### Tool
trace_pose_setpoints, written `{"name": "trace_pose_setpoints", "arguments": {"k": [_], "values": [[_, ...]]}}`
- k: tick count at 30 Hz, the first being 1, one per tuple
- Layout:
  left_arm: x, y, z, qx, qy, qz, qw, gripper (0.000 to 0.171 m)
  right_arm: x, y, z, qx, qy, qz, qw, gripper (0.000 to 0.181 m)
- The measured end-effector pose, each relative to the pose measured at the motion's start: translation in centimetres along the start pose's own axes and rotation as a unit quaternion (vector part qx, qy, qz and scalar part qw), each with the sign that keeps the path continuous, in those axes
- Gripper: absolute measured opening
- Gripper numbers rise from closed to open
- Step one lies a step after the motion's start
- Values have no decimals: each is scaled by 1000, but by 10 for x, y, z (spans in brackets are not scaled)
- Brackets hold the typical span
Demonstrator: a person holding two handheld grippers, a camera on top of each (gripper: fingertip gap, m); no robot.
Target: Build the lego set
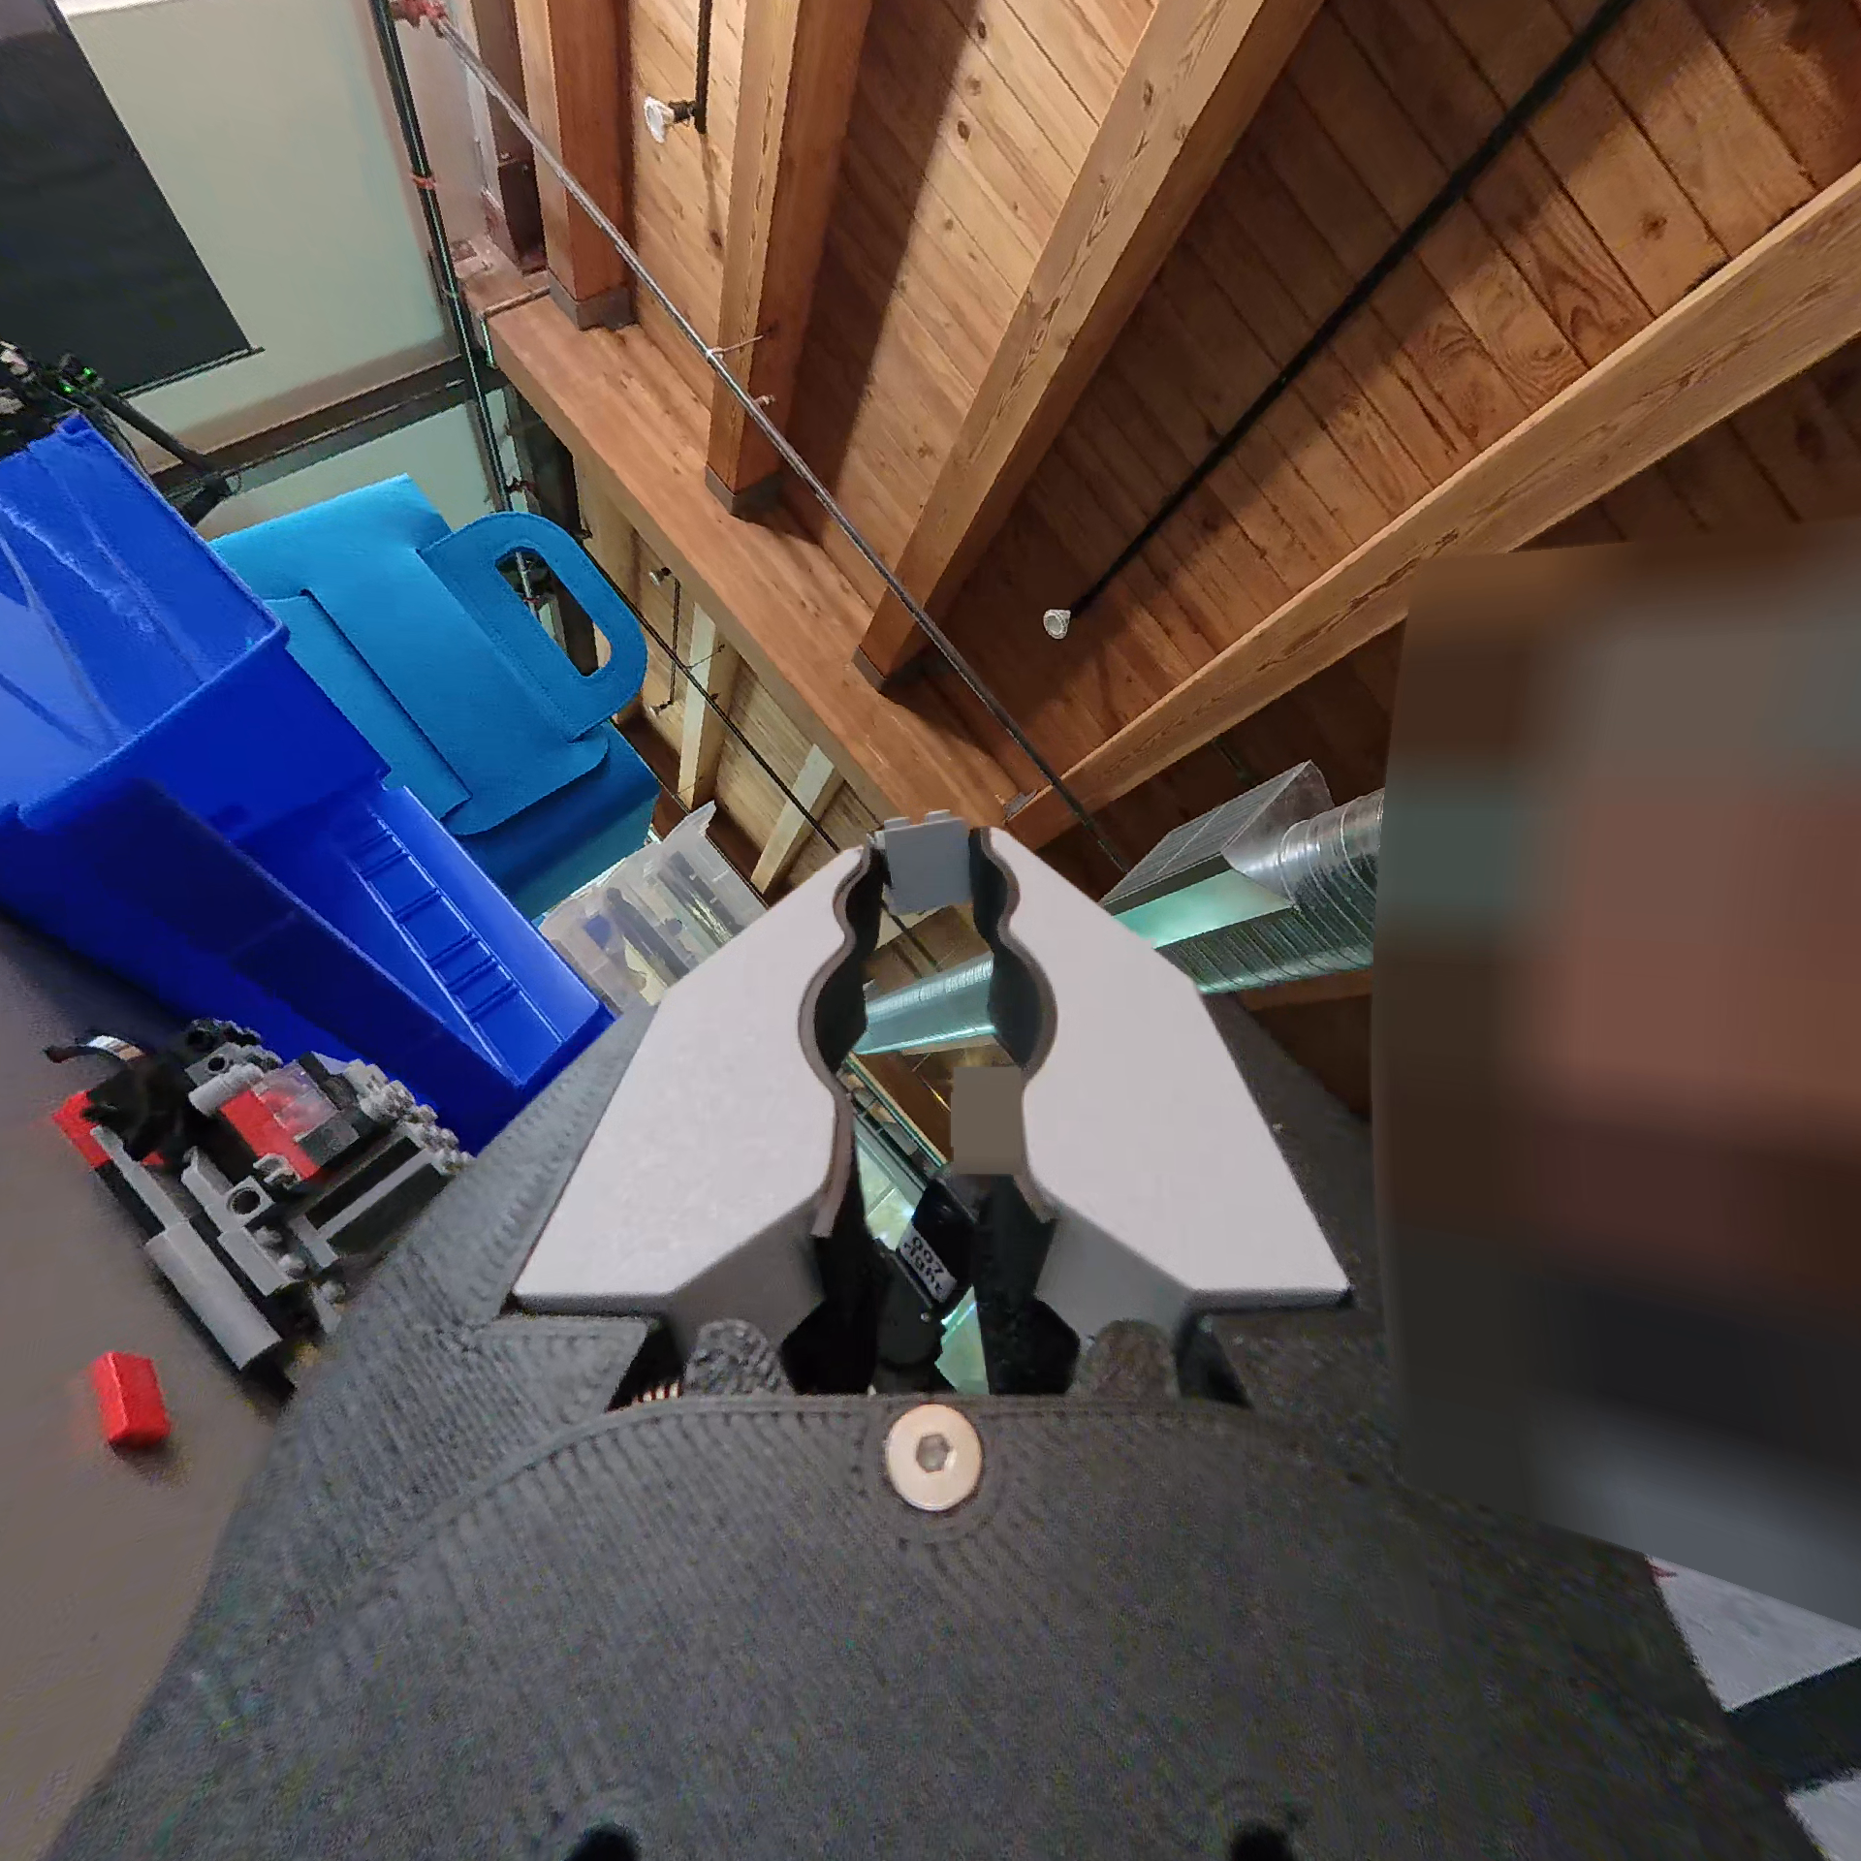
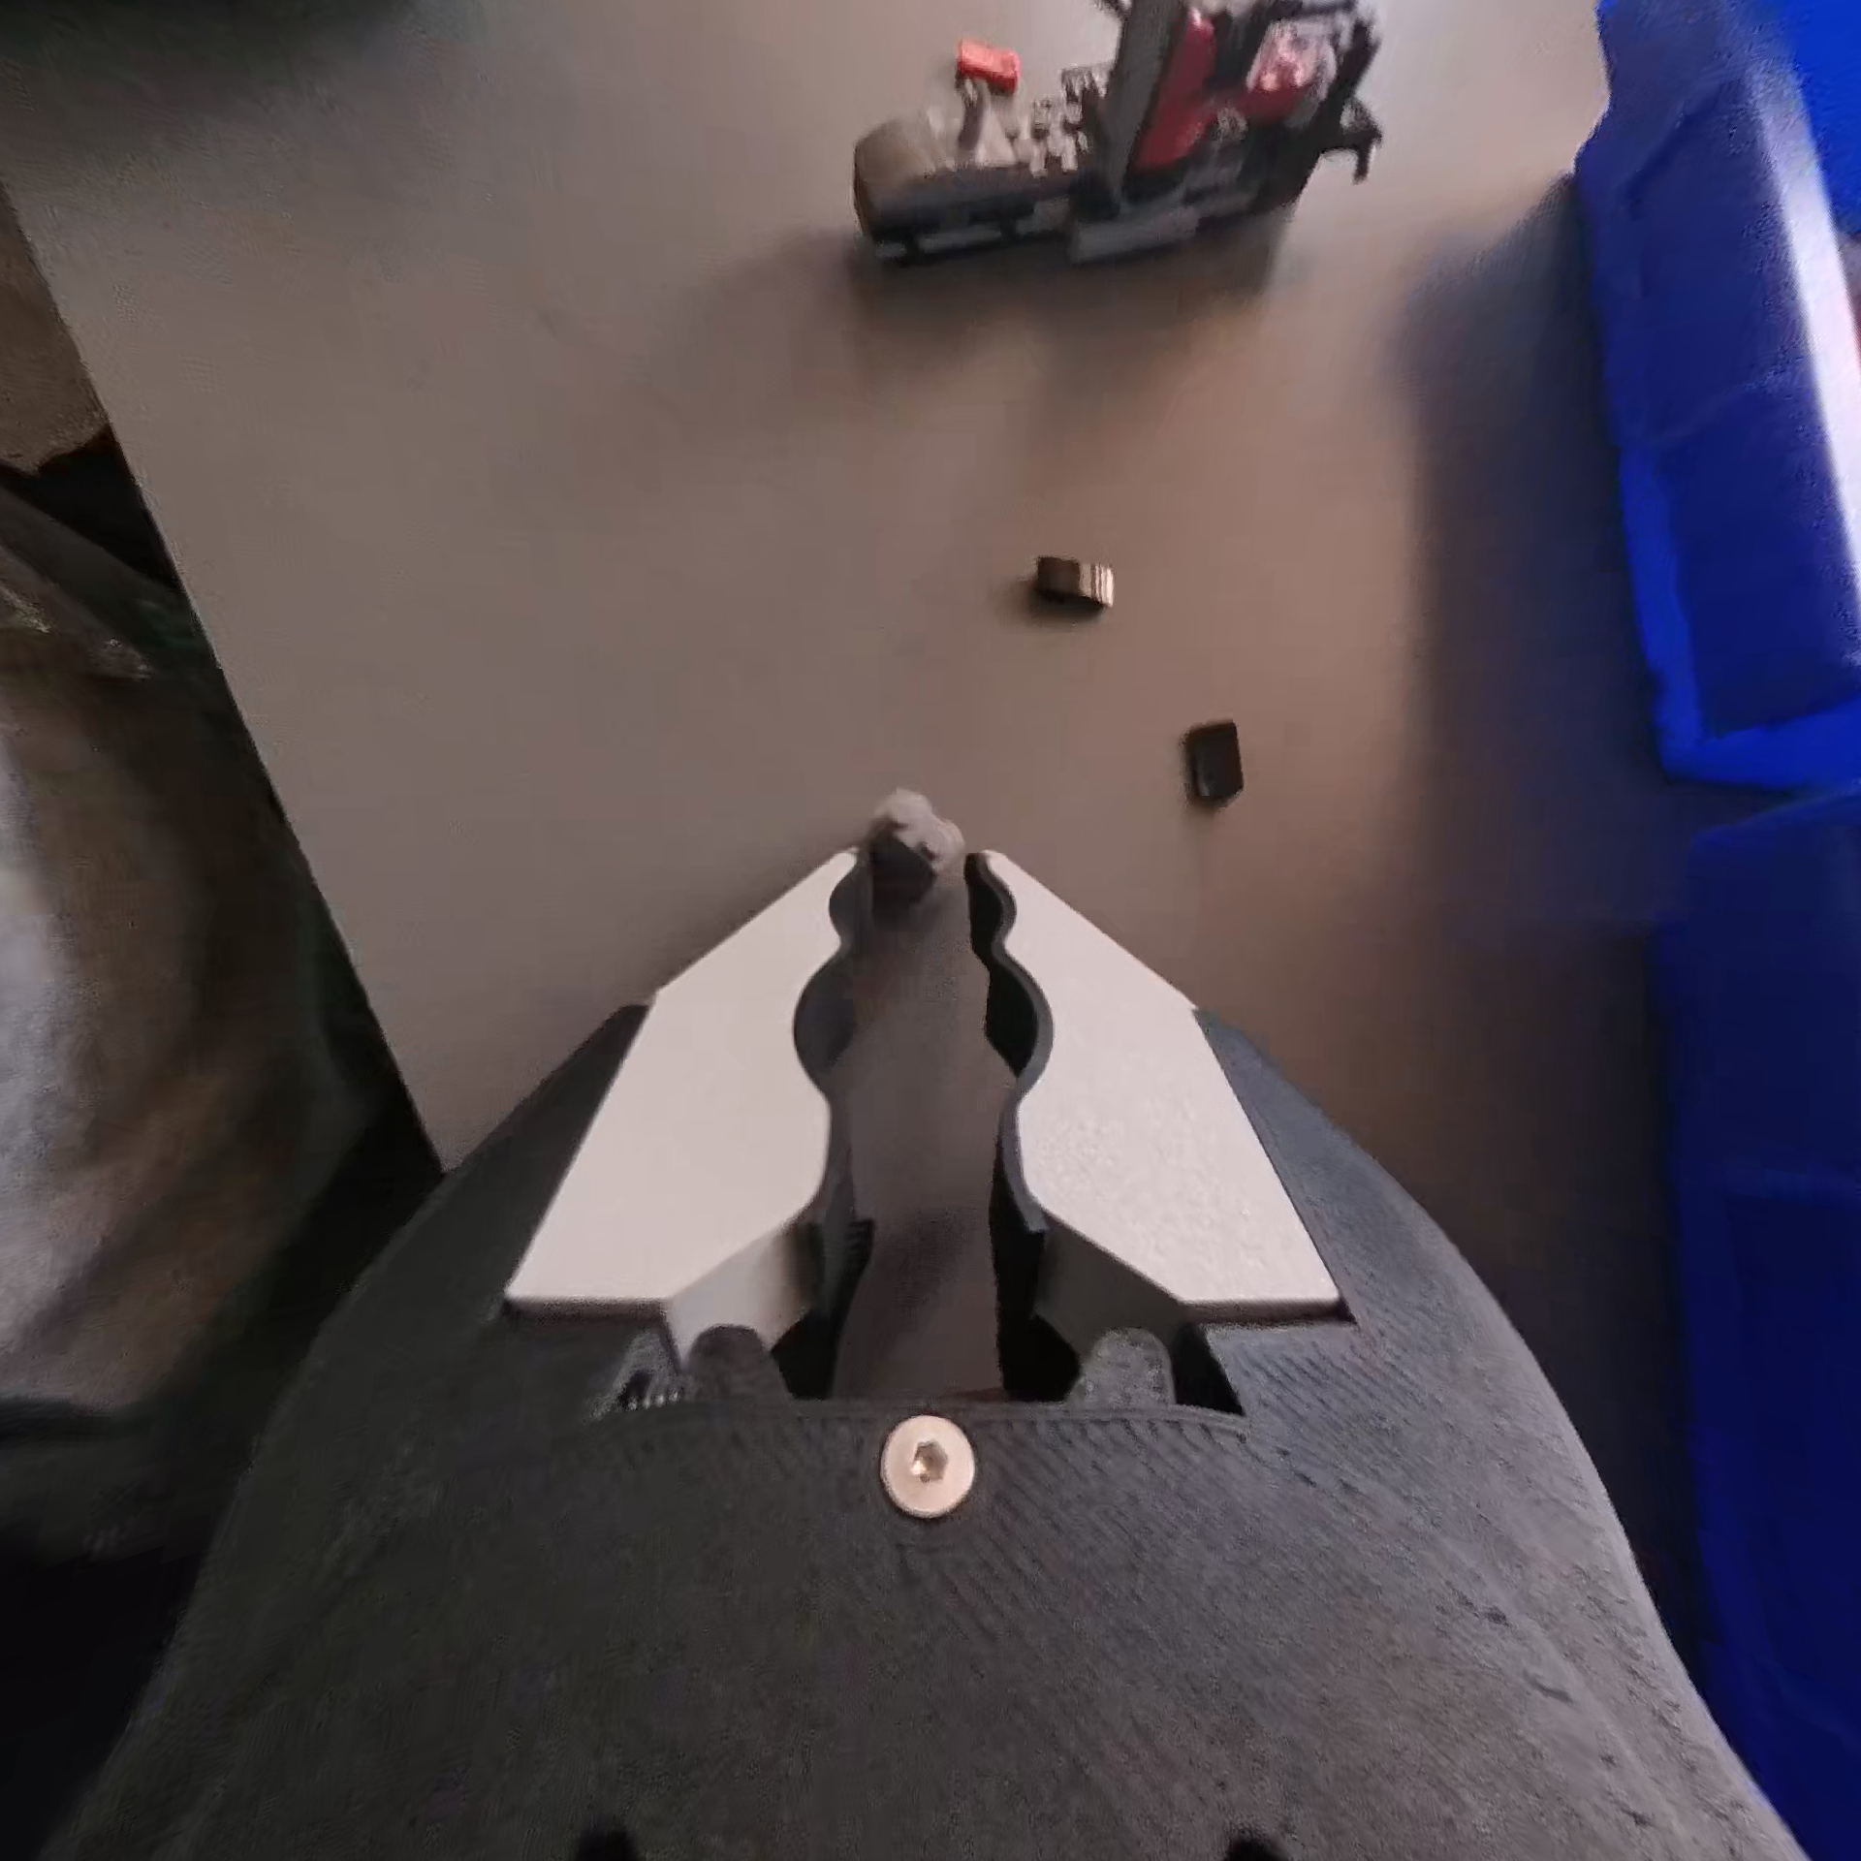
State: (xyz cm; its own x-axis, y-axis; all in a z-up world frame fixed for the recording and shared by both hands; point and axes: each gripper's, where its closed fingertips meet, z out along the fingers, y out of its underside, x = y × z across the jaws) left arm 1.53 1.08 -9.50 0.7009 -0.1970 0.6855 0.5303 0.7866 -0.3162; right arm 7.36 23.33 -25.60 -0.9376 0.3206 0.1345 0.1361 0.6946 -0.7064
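My left gripper (image 1: 924,856) is raised and tilted up toward the wooden ceiling, shut on a small grey lego brick (image 1: 924,868) at its fingertips. The part-built lego model (image 1: 252,1158), red, grey and black, sits on the dark table at lower left, with a loose red brick (image 1: 129,1398) beside it. My right gripper (image 2: 914,856) points down at the table and is shut on a small dark grey lego piece (image 2: 911,831). Ahead of it lie two loose black pieces (image 2: 1074,584) (image 2: 1213,760), and farther off the model (image 2: 1118,141) with a red brick (image 2: 987,62) beside it.
Blue plastic bins (image 1: 201,765) stand behind the model and run along the table's right side in the right wrist view (image 2: 1742,504). A clear box of tools (image 1: 655,906) sits beyond them. The table's left edge (image 2: 201,645) drops off. A metal duct (image 1: 1259,886) hangs overhead.
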Motion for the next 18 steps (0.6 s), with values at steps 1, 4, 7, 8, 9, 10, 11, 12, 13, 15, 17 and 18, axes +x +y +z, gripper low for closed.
{"name": "trace_pose_setpoints", "arguments": {"k": [1,4,7,8,9,10,11,12,13,15,17,18], "values": [[0,1,0,-2,-1,2,1000,18,-2,-5,4,5,3,-2,1000,18],[0,4,0,-2,-2,1,1000,18,3,-20,20,3,50,-27,998,13],[-2,7,0,-3,-4,-3,1000,18,5,-35,34,6,70,-43,997,12],[-2,8,0,-3,-6,-2,1000,18,4,-40,36,11,69,-42,997,12],[-3,9,0,-4,-8,-1,1000,18,5,-43,38,16,68,-37,997,14],[-3,9,-1,-4,-9,0,1000,18,5,-45,37,21,66,-30,997,18],[-3,10,-1,-4,-10,1,1000,18,6,-45,36,23,61,-22,998,22],[-3,10,-2,-4,-11,2,1000,18,6,-43,33,24,55,-15,998,24],[-4,11,-3,-4,-14,3,1000,18,7,-40,29,25,50,-8,998,25],[-5,11,-3,-6,-17,4,1000,18,9,-34,23,26,42,11,999,25],[-6,12,-2,-9,-18,2,1000,18,10,-32,21,29,34,22,999,21],[-7,13,-1,-11,-18,1,1000,18,8,-31,22,28,31,22,999,19]]}}
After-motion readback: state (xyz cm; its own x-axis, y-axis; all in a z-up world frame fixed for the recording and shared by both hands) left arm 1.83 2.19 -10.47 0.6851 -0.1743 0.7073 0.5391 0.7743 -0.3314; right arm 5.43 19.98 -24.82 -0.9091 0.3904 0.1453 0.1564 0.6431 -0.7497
